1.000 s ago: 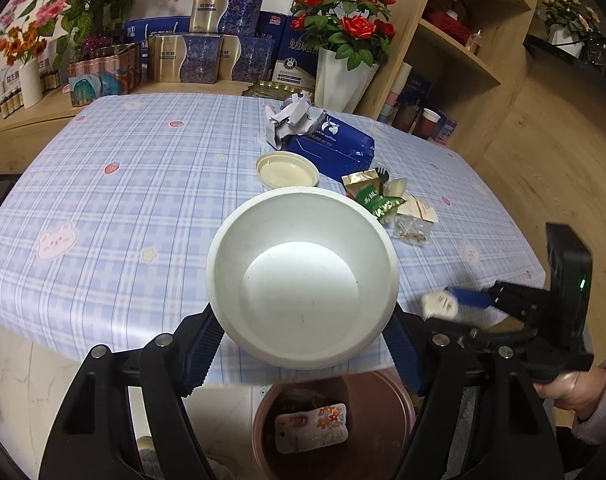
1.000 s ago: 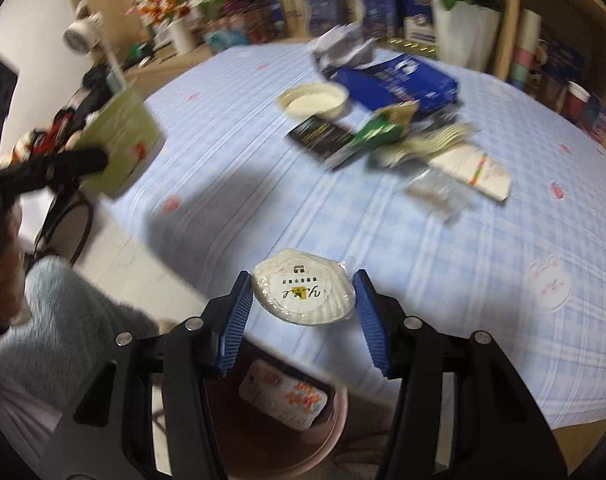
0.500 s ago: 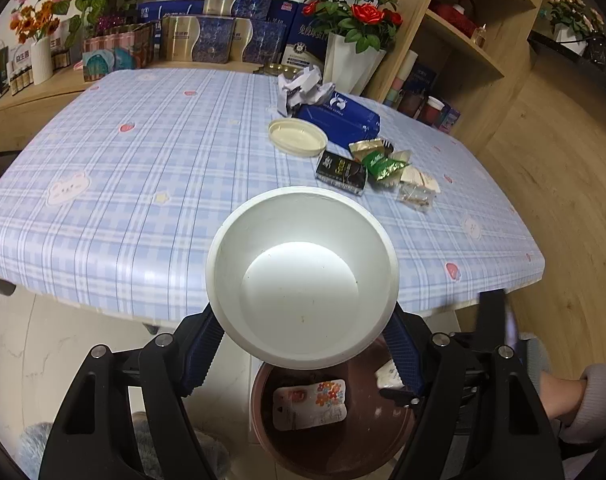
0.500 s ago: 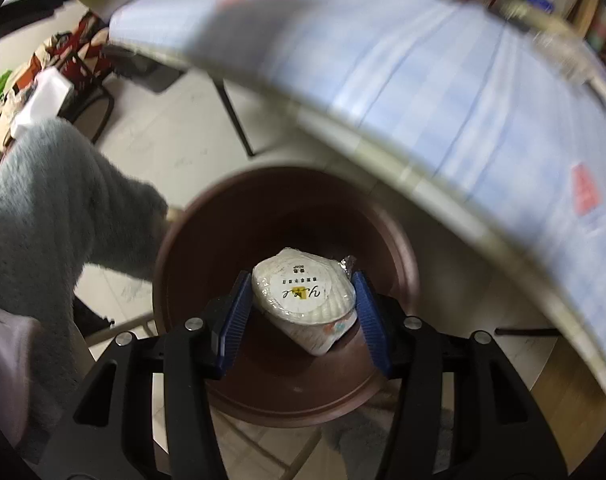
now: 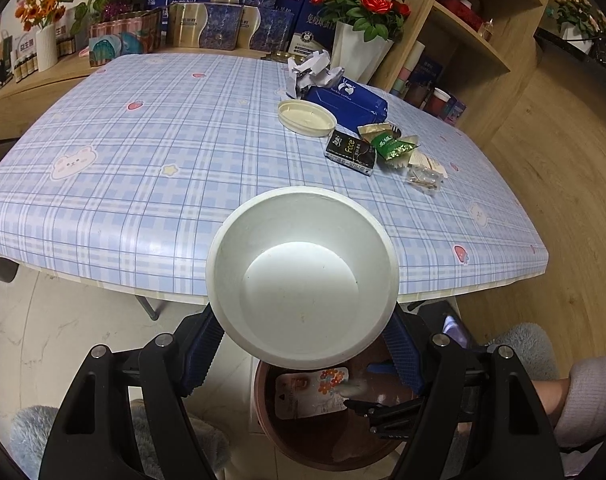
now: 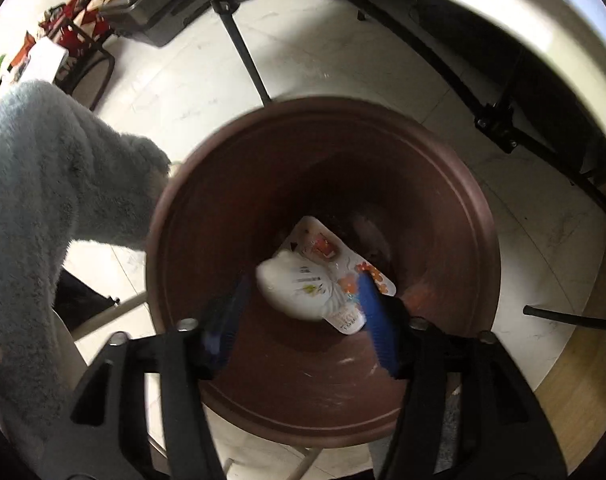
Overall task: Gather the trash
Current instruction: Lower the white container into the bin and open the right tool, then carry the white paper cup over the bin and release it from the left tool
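My left gripper (image 5: 301,320) is shut on a white disposable bowl (image 5: 303,280), which tilts open-side up over the table's near edge, above a brown bin (image 5: 323,440). My right gripper (image 6: 303,292) points down into the bin (image 6: 443,200) with its jaws opening. A white round packet (image 6: 299,288) lies loose between the blue fingers (image 6: 373,308), clear of the pads. It rests on a flat flower-printed pouch (image 6: 343,256) at the bin's bottom. The left wrist view shows the right gripper (image 5: 363,390) inside the bin beside the pouch (image 5: 311,394).
On the blue checked table (image 5: 143,160) lie a cream lid (image 5: 307,118), a black packet (image 5: 351,152), green wrappers (image 5: 395,148), a clear bag (image 5: 423,178), a blue box (image 5: 347,100) and crumpled paper (image 5: 309,68). Table legs (image 6: 239,32) stand behind the bin; a fuzzy slipper (image 6: 55,184) sits beside it.
The right gripper dropped from the table edge into the bin, and its jaws spread off the white packet. The left gripper drew the bowl back past the table edge, over the bin.
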Motion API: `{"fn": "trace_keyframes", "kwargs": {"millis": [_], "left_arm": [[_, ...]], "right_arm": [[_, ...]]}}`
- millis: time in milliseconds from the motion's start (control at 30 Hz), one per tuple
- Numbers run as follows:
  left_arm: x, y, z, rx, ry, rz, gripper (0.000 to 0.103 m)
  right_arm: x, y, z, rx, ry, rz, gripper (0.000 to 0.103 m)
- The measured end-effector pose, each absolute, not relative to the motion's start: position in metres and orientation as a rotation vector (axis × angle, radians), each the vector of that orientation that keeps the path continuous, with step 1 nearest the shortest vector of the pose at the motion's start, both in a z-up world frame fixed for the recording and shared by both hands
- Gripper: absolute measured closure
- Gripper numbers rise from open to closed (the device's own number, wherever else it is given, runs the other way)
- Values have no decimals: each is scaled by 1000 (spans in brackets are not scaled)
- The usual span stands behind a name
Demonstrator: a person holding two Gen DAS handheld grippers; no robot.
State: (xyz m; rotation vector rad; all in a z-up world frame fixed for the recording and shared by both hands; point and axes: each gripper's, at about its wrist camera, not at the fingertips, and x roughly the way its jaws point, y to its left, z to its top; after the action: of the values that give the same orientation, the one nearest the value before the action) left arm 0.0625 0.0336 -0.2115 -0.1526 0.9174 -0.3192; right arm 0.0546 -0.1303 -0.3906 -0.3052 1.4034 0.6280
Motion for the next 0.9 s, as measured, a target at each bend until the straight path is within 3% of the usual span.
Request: {"fn": "trace_keyframes", "kwargs": {"millis": [33, 200, 333, 900], "left_arm": [[63, 33, -212, -153, 919, -321, 31], [61, 29, -213, -151, 917, -337, 31], [59, 25, -212, -146, 918, -352, 31], [37, -33, -256, -53, 1060, -531, 31]], "right_arm": [[55, -132, -386, -292, 1389, 627, 28], [55, -149, -351, -229, 1299, 618, 23], [48, -167, -308, -206, 1147, 590, 10], [24, -229, -222, -94, 747, 352, 6]]}}
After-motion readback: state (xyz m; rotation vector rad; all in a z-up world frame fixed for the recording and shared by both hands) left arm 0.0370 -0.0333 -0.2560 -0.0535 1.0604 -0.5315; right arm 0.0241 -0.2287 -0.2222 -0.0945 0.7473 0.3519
